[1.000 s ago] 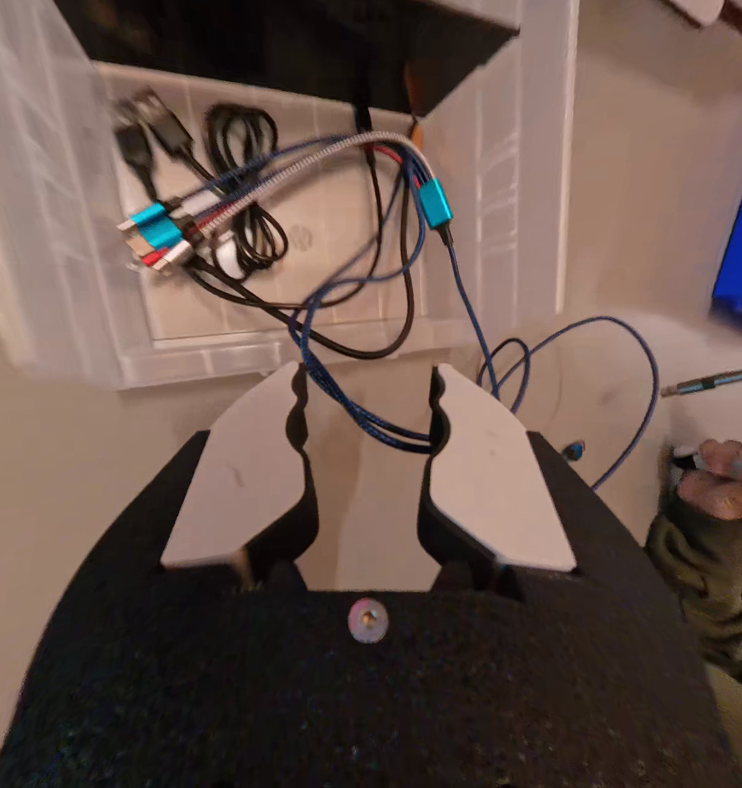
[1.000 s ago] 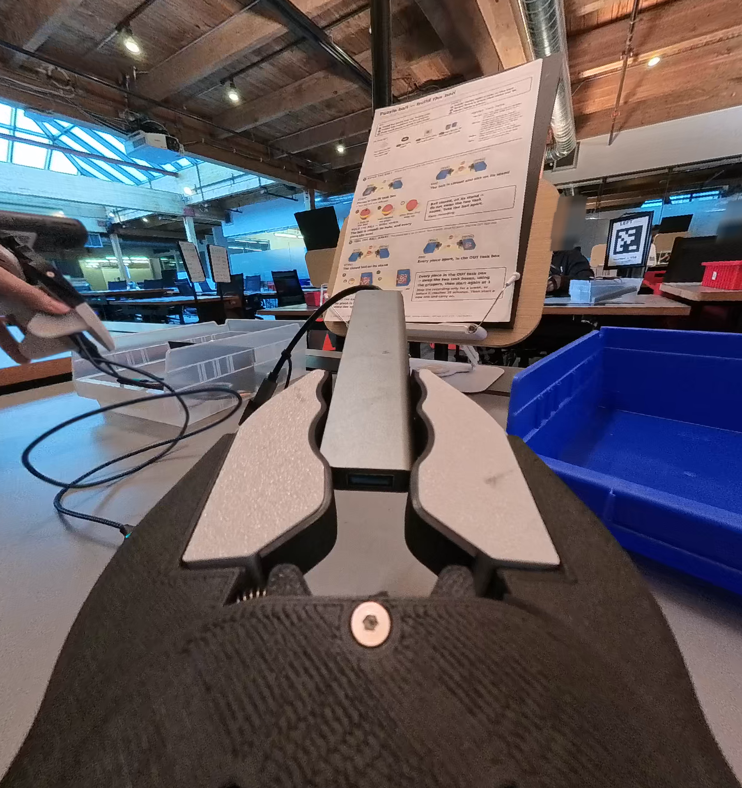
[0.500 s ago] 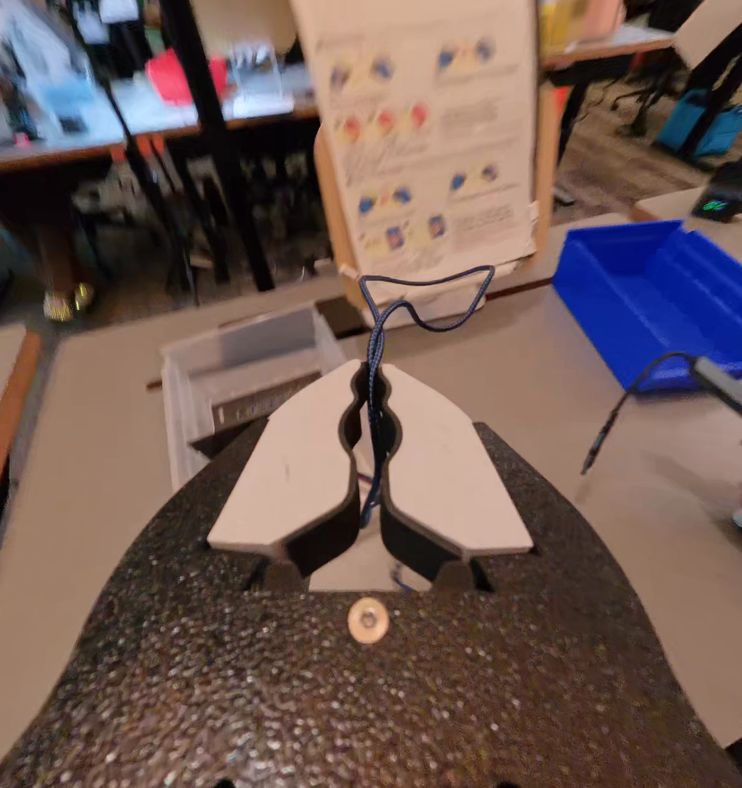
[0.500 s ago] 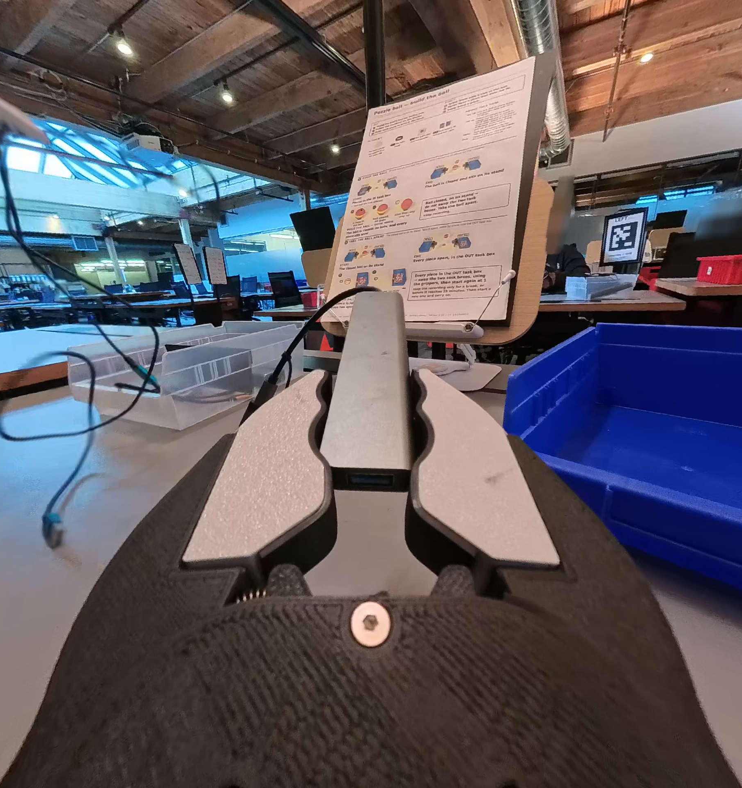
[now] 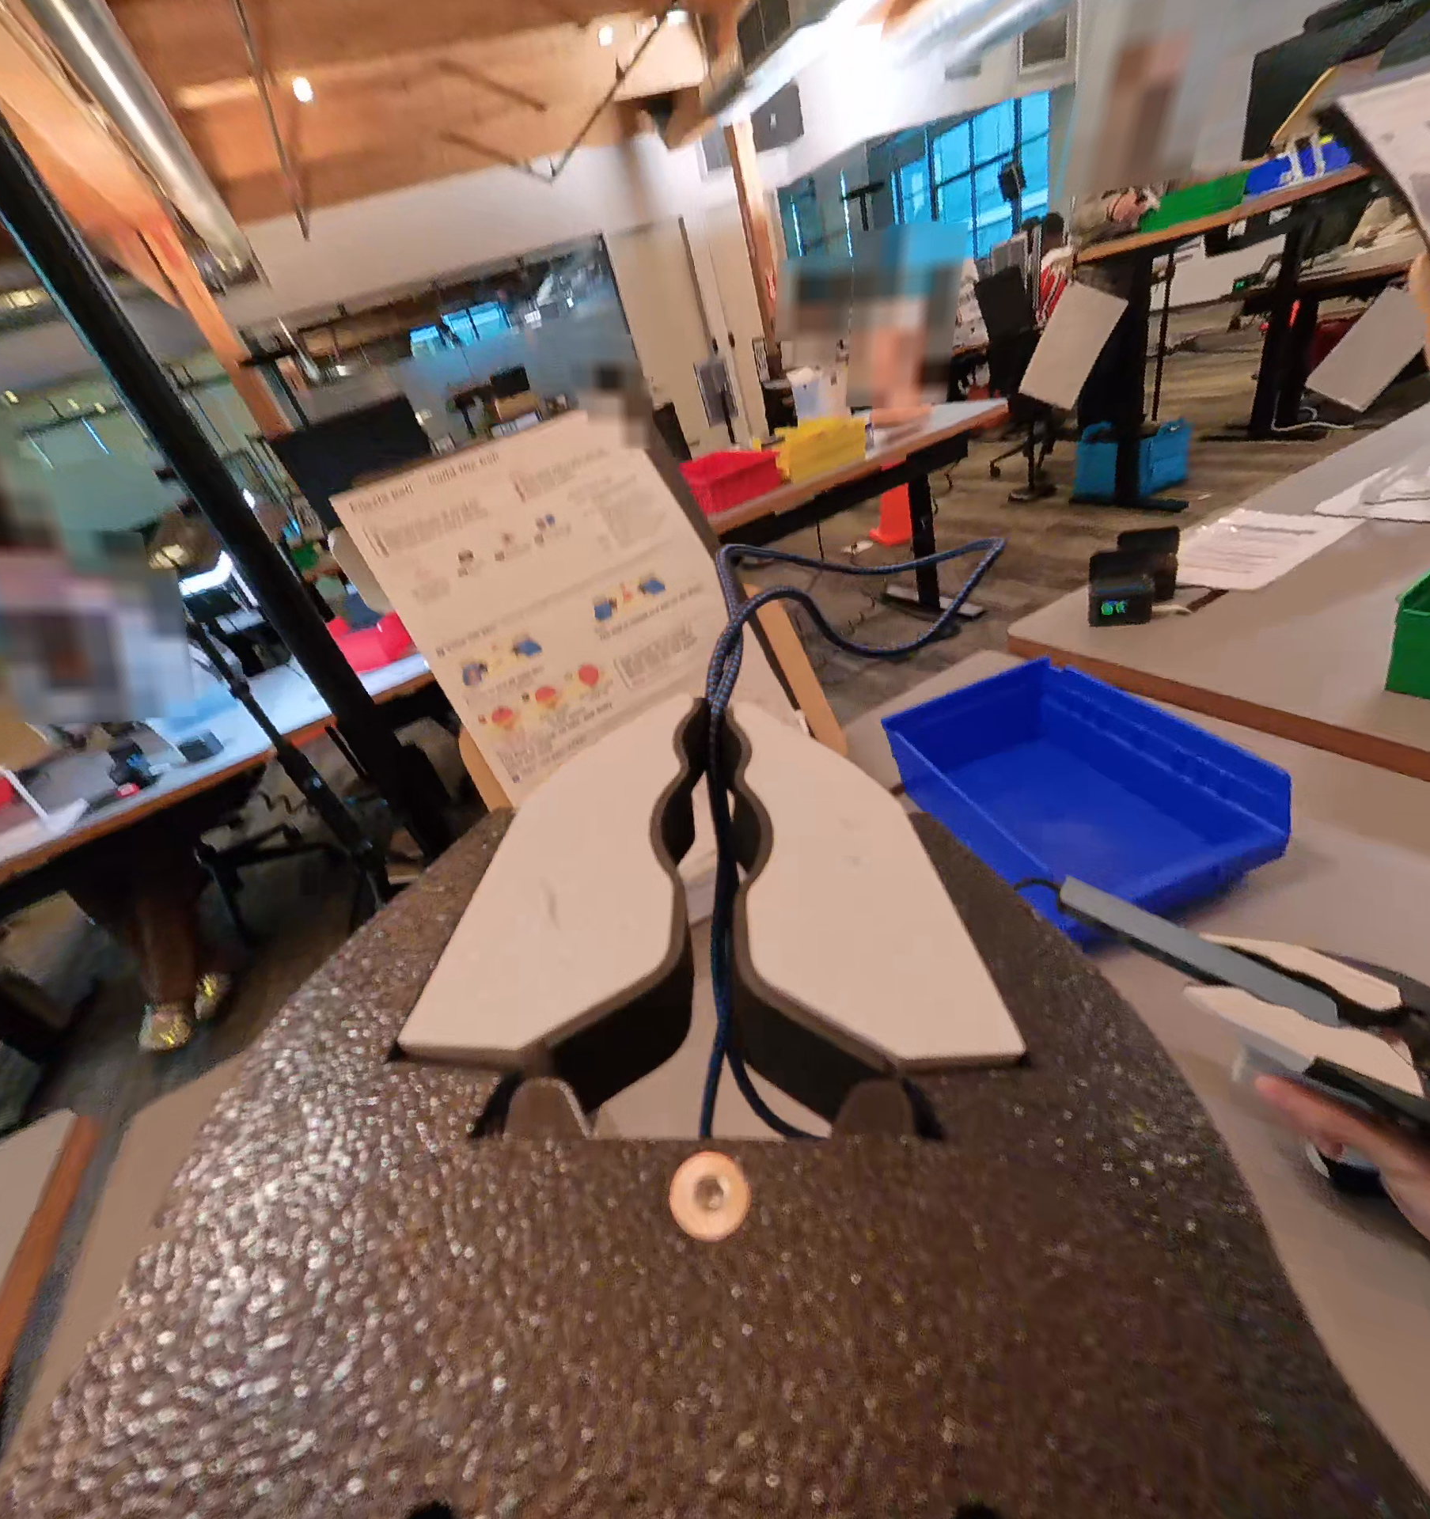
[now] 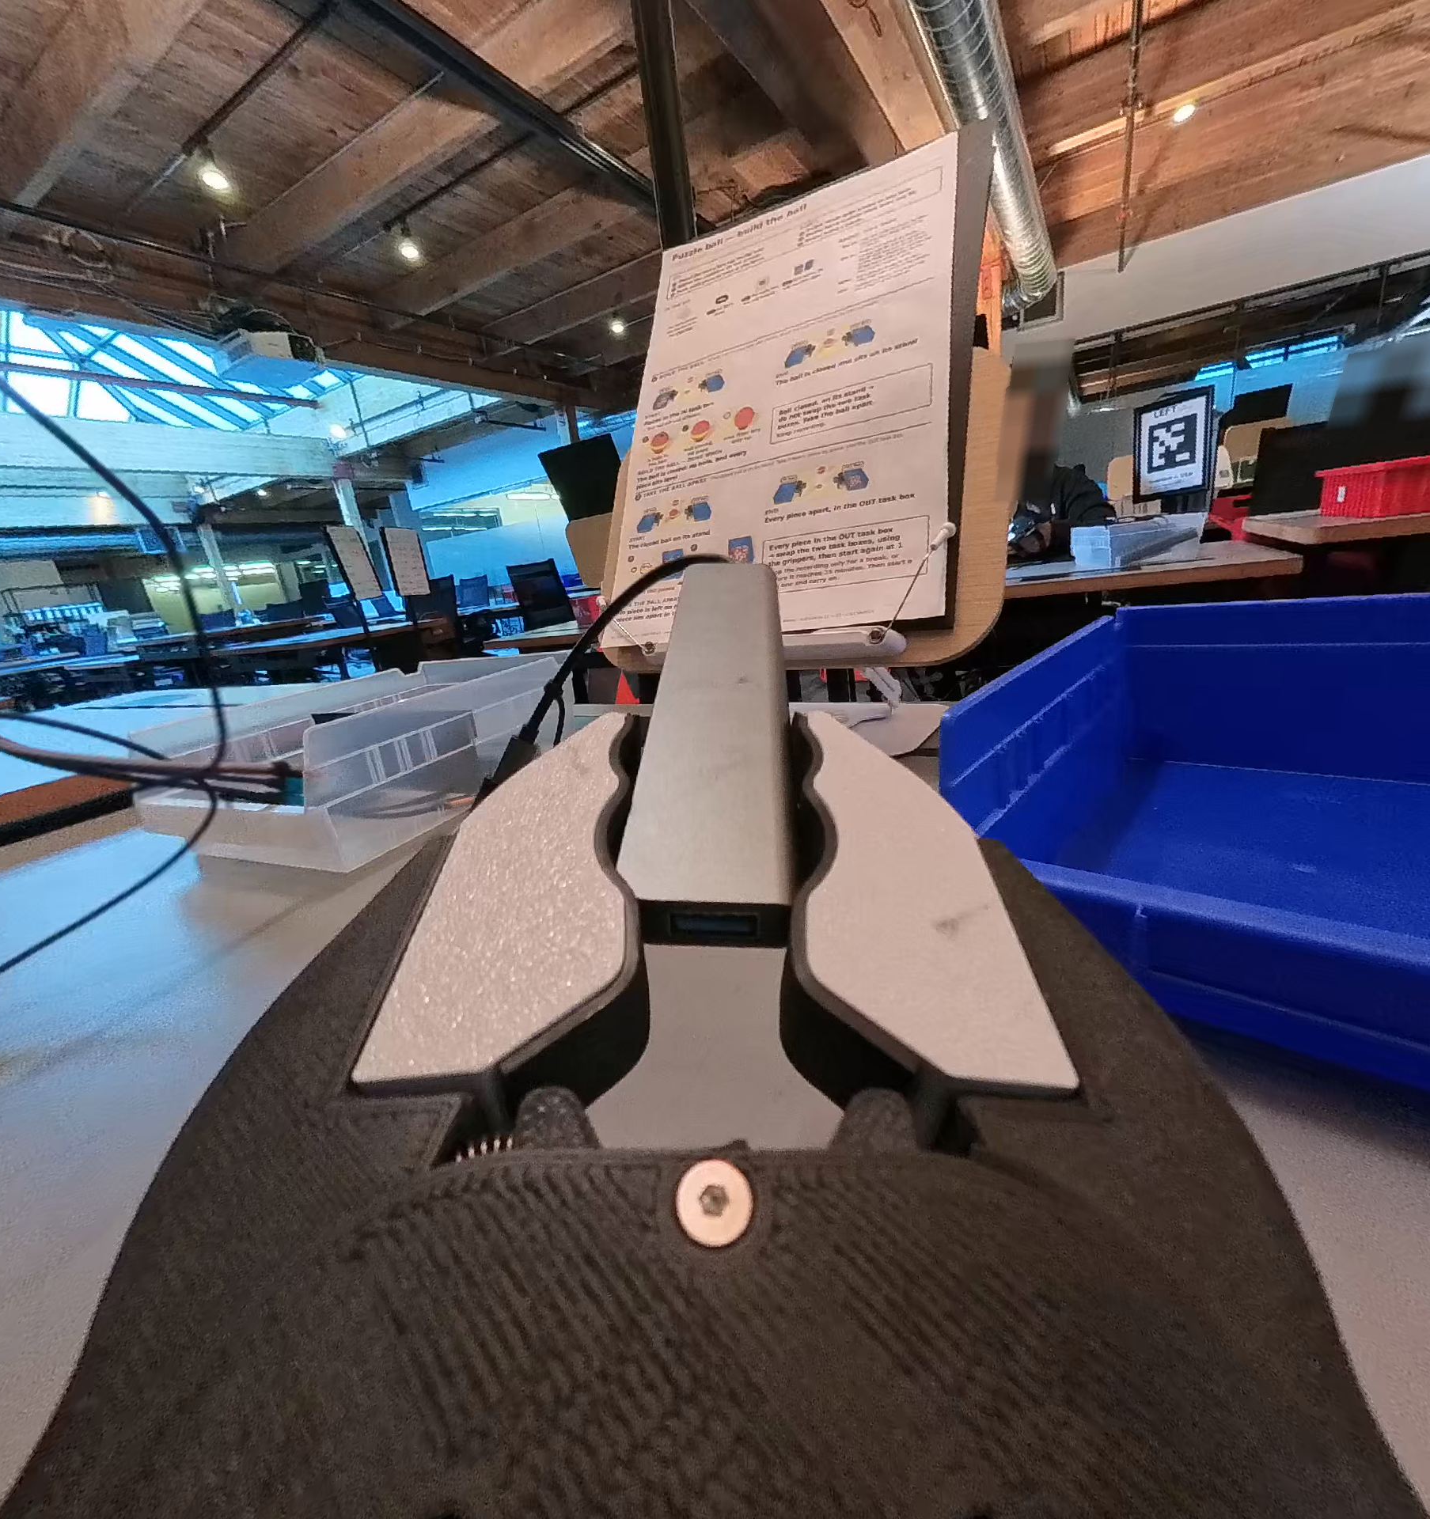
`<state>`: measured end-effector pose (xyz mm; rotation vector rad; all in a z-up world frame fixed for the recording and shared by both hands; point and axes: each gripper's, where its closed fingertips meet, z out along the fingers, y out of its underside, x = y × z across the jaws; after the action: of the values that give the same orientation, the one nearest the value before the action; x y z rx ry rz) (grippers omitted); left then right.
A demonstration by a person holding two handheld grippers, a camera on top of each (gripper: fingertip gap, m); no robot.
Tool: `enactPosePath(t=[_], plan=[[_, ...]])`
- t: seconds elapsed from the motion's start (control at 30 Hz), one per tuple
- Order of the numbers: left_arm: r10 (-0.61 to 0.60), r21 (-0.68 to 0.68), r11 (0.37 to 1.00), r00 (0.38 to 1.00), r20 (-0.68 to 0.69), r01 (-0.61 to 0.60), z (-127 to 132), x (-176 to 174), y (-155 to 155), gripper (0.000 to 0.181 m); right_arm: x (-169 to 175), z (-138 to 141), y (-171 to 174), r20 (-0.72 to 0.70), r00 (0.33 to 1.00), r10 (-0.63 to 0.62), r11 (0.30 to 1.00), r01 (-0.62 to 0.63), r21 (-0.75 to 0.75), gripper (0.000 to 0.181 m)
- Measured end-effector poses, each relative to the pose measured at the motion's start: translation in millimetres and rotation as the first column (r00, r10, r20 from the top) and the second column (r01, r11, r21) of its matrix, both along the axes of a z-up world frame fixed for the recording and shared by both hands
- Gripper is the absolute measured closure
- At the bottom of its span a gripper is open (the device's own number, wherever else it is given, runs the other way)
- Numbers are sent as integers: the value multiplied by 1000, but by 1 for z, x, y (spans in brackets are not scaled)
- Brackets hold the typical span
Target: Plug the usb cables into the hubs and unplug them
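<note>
We've got the hub [image 6: 715,740] clamped in the right gripper [image 6: 715,810], just left of the blue bin [image 6: 1237,789]. Its long axis runs along the fingers, empty port facing back at the camera. The left gripper [image 5: 715,801] is pinched shut on the blue cable [image 5: 724,830] mid-length; the plug isn't in view. Risk: held this far from the plug, the end dangles and we'll miss the port. Loose strands left of the hub could snag.

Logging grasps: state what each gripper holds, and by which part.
Left gripper: blue braided cable, pinched along a doubled mid-length, no plug visible. Right gripper: grey USB hub, clamped by its long sides near the port end.
</note>
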<state>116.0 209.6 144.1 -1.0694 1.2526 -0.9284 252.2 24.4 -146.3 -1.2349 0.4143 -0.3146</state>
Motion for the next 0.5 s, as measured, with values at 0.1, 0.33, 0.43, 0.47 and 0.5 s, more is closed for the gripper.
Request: enactPosePath(t=[0.1, 0.33, 0.43, 0.47, 0.5], plan=[[-18, 37, 999, 998, 54, 16, 34, -4, -14, 179, 0, 0, 0, 0, 1000, 0, 1000, 0, 0, 146], [-14, 64, 998, 1000, 20, 13, 39, 17, -14, 179, 3, 0, -3, -18, 1000, -7, 1000, 8, 16, 146], [59, 54, 997, 996, -68, -55, -4, 31, 14, 179, 6, 0, -5, -39, 999, -10, 999, 11, 34, 146], [81, 38, 996, 991, -105, -78, -22, 35, 27, 179, 7, 0, -6, -46, 999, -11, 999, 12, 41, 146], [102, 23, 995, 985, -139, -100, -41, 38, 40, 179, 8, 0, -7, -51, 999, -10, 999, 13, 46, 146]])
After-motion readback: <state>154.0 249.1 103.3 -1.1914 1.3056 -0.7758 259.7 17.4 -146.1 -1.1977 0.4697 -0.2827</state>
